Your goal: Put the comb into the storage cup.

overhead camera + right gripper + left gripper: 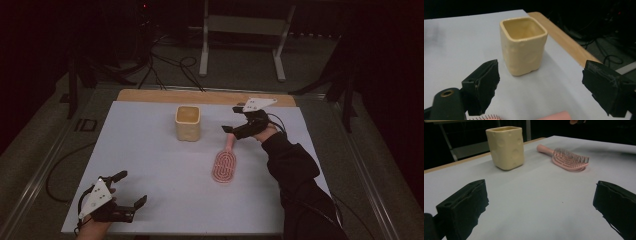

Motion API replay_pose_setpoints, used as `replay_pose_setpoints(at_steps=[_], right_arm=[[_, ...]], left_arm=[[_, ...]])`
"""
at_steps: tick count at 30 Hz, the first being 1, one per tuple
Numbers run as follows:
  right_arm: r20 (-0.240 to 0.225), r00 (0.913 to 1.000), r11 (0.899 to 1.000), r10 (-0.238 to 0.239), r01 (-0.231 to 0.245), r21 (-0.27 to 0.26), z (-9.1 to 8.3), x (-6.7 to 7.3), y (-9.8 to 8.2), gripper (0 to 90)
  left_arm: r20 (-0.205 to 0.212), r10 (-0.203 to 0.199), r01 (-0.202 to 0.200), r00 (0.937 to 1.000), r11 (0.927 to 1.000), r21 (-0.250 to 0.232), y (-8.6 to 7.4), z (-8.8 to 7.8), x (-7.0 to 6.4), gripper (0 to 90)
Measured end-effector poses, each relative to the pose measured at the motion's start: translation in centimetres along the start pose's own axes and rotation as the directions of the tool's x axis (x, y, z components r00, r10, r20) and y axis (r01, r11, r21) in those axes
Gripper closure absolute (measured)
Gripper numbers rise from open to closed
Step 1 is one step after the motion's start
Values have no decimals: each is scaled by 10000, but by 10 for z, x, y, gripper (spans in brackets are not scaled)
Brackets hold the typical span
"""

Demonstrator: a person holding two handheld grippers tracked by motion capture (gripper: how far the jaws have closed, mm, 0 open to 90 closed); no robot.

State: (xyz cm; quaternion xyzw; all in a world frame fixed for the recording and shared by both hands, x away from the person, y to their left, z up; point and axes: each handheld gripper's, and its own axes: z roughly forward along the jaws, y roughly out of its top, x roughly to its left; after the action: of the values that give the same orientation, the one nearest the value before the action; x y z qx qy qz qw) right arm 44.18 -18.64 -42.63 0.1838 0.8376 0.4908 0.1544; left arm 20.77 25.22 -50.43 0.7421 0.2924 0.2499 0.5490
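Matte white table (pixel 165 200): squarish glazed cream cup (pixel 188 122), bristled pink hairbrush (pixel 225 162); both tools spread apart.

cup (pixel 188 122) upright on worktop (pixel 150 165) toward far middle, hairbrush (pixel 225 162) lying right of cup and nearer, handle toward far edge, right gripper (pixel 234 120) above handle end, left gripper (pixel 131 189) at near left corner, well apart from both

A dim room with grey carpet floor (pixel 240 60). A white surface (pixel 150 165) has a wooden strip (pixel 150 95) along its far edge. Beyond it, black cables (pixel 165 67) trail past a pale metal frame (pixel 242 30).
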Motion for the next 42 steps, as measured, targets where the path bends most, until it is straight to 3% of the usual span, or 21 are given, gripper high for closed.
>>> replay_pose_setpoints(at_steps=[8, 10, 13, 19, 24, 29, 35, 39, 42], right_arm=[[-88, 9993, 9971, 369, -363, 670, 15, -8, -12, 146], [-102, 9991, 9934, 423, -409, 1075, 22, -9, -17, 156], [-63, 9983, 9895, 583, -569, 1330, 27, -11, -21, 212], [731, 9952, 9805, 657, -780, 1805, 39, -13, -26, 358], [794, 9948, 9762, 643, -792, 2019, 47, -14, -29, 525], [571, 9979, 9698, 315, -443, 2399, 56, -13, -29, 695], [124, 9997, 9517, -205, 157, 3066, 64, -10, -32, 896], [-228, 9969, 9388, -747, 780, 3356, 67, -11, -35, 900], [-215, 9957, 9287, -899, 916, 3593, 68, -13, -38, 900]], left_arm=[[22, 11, -11, 10000, 10000, -4, 0, 0, 0, 0], [35, -12, 12, 10000, 10000, 20, 0, 1, 0, 0], [32, 2, -2, 10000, 10000, -2, 0, 1, 0, 0], [43, 1, -1, 10000, 10000, -10, 0, 1, 1, 0], [38, 30, -30, 10000, 10000, 1, 0, 0, 1, 0], [-29, -2, 2, 10000, 10000, -47, 0, -1, 1, 0], [-8, 19, -19, 10000, 10000, -23, 0, 0, 1, 0], [-16, 13, -13, 10000, 10000, -28, -1, 0, 2, 0], [10, -7, 7, 10000, 10000, -33, 0, 0, 2, 0]])
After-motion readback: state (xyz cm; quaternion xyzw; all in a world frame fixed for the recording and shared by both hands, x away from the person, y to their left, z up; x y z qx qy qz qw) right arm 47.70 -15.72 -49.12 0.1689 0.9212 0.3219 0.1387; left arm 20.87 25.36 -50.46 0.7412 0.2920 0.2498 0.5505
